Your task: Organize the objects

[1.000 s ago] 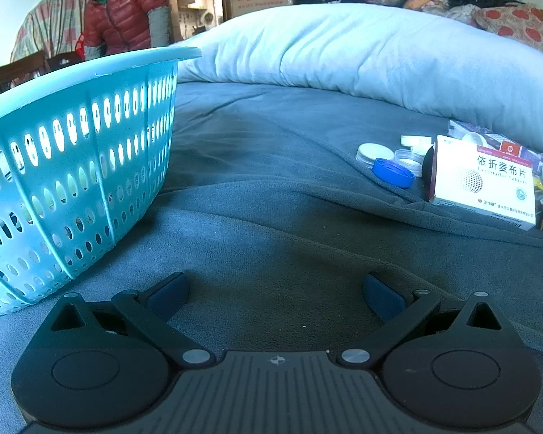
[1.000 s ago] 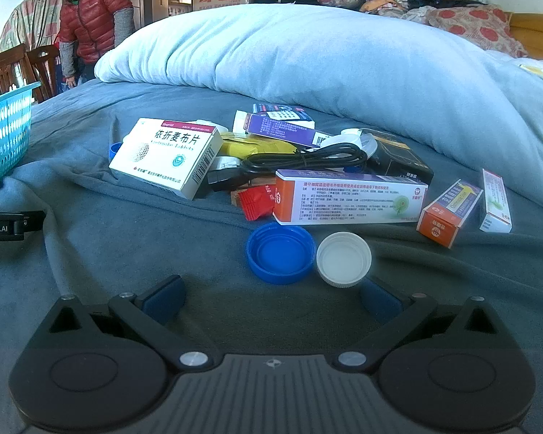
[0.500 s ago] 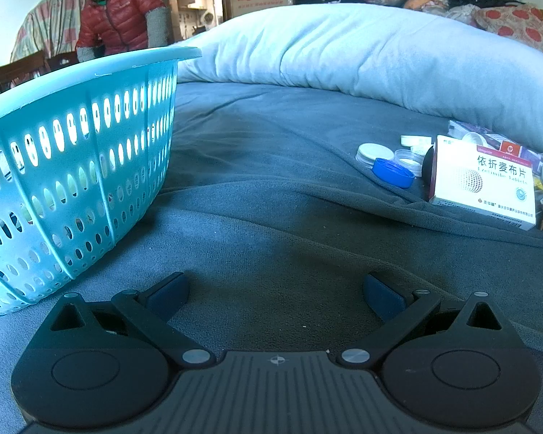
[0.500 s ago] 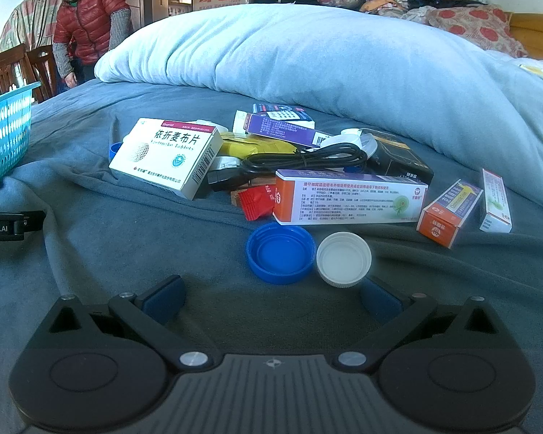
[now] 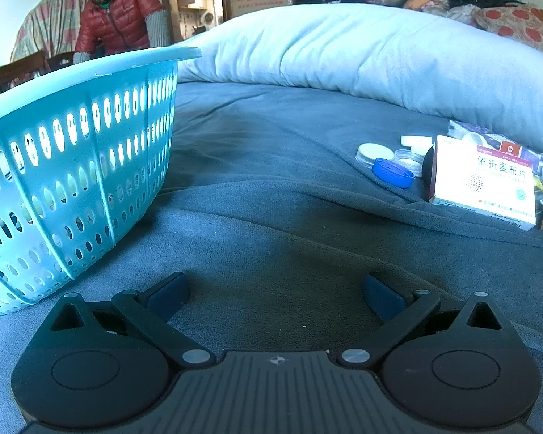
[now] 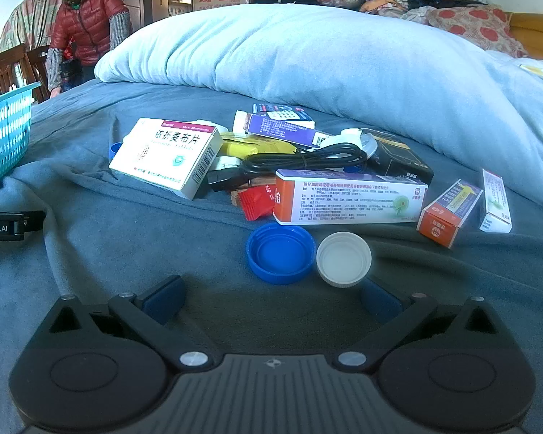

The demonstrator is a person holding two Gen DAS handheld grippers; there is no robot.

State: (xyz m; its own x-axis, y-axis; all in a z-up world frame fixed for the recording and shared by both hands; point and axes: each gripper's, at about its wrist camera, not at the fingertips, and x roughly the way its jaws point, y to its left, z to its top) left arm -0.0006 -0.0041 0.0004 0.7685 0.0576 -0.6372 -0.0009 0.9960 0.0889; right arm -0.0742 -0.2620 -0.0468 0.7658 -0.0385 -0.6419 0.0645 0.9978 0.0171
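While both pairs of jaws stand wide apart and hold nothing, the right gripper point(image 6: 271, 298) has a blue cap point(image 6: 281, 253) and white cap point(image 6: 344, 258) just ahead, medicine boxes point(image 6: 347, 199) piled beyond; the left gripper point(image 5: 276, 294) has the basket point(image 5: 72, 166) ahead-left

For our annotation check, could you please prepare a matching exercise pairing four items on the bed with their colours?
Things:
1. basket
2. larger bottle cap
3. smaller bottle cap
4. cable

Colours:
A. white
B. black
C. turquoise
D. blue

Pairs: 1-C, 2-D, 3-A, 4-B
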